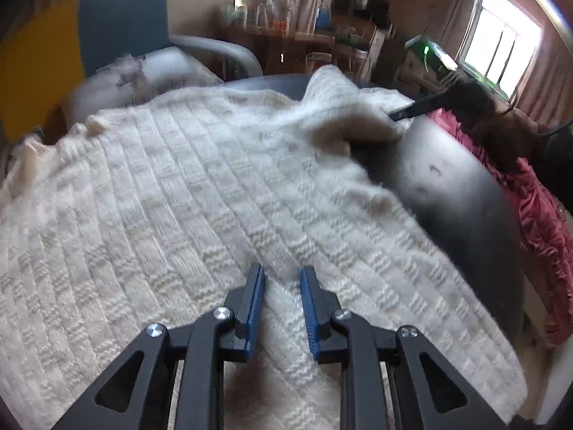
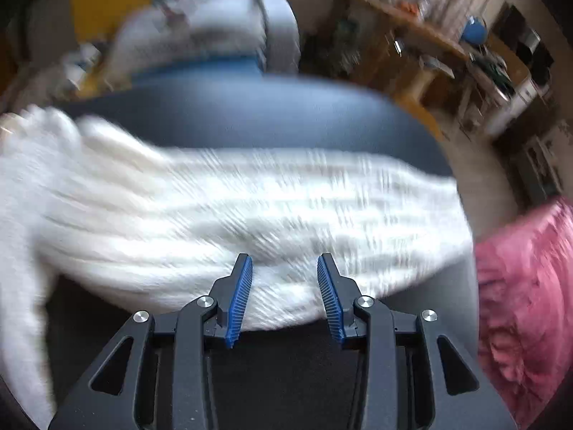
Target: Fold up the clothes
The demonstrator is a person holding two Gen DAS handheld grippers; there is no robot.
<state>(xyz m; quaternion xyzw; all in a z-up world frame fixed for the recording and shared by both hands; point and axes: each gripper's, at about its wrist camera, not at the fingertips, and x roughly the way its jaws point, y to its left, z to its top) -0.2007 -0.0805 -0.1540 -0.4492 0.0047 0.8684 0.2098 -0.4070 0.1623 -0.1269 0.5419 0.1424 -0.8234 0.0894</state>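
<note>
The cream ribbed knit sweater (image 1: 186, 193) lies across the dark round table (image 1: 458, 193), its folded sleeve (image 2: 258, 222) crosswise just ahead of the released right gripper (image 2: 284, 268); the left gripper (image 1: 282, 279) straddles knit, grip indeterminate.

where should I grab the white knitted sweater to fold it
Probably the loose sleeve end of the white knitted sweater, from the near side with the right hand-held gripper. It lies flat over the dark table, edge towards the open jaws.
</note>
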